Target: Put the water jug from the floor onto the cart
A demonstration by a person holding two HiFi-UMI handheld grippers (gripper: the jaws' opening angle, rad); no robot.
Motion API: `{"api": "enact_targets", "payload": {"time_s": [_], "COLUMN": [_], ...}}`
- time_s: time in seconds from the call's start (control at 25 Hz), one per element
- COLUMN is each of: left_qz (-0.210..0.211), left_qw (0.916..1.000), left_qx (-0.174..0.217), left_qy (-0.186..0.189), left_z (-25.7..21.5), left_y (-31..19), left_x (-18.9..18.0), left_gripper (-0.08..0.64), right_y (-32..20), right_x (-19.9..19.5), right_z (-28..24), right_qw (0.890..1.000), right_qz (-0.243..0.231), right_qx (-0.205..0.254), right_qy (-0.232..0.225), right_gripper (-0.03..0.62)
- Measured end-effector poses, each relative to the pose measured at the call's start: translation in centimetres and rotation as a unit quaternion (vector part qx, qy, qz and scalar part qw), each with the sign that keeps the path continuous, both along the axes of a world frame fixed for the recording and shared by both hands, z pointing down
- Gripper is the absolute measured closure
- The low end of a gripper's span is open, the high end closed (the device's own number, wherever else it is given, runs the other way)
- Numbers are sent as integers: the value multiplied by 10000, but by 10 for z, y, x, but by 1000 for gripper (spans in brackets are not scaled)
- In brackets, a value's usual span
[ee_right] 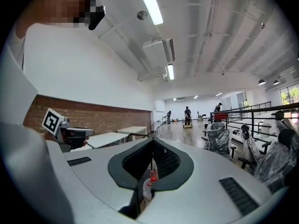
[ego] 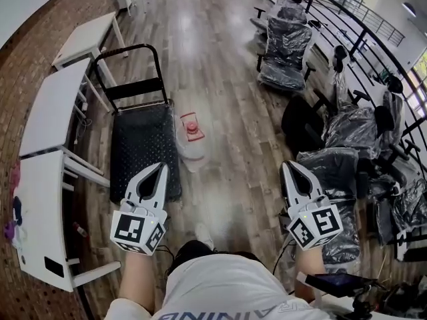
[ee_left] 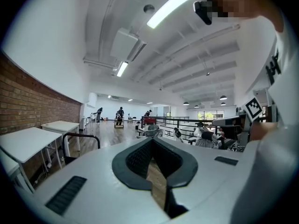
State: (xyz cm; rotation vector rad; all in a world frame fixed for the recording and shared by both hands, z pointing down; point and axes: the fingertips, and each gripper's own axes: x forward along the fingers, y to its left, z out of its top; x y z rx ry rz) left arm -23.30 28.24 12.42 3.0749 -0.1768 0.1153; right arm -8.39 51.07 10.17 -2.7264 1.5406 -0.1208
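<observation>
The water jug [ego: 191,141] stands upright on the floor [ego: 227,99], long axis vertical and red cap up, just beside the right edge of the cart [ego: 143,145]. The left gripper [ego: 162,169] and right gripper [ego: 288,166] are both clenched on nothing.

— Where's the head camera?
— High on the person, facing steeply down at the floor [ego: 227,99], the cart [ego: 143,145], the left hand-held gripper [ego: 162,169] and the right hand-held gripper [ego: 288,167].
— And the gripper cameras?
— Each rides close behind its own jaws, looking level down the hall. Both catch the cart's handle [ee_left: 79,135] and the railing [ee_left: 168,118].
</observation>
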Motion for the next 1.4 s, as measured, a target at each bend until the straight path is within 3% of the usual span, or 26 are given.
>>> {"api": "enact_targets", "payload": {"time_s": [0.16,0.48,0.84,1.16,1.4], "left_qz": [84,40,-745,-1621,-2045], "left_qw": [9999,9998,9966,9865,9778], "left_qx": [54,52,-99,-117,-111], "left_qy": [-97,-185,-326,-217,-441], "left_z": [8,11,24,2,2], "left_y": [-39,-74,-117,-144,-153], "left_x": [25,67,133,209,229], "left_gripper": [560,560,560,560,560], "right_y": [-41,-80,-140,-188,-223], "right_x": [17,67,177,292,331], "right_z": [-8,6,20,23,32], "right_qw": [9998,9999,9975,9898,9816], "right_qz": [25,-34,-646,-1331,-1774], "right_qx": [-25,-76,16,118,153], "right_qy": [178,-101,-269,-489,-695], "right_gripper": [589,589,589,589,589]}}
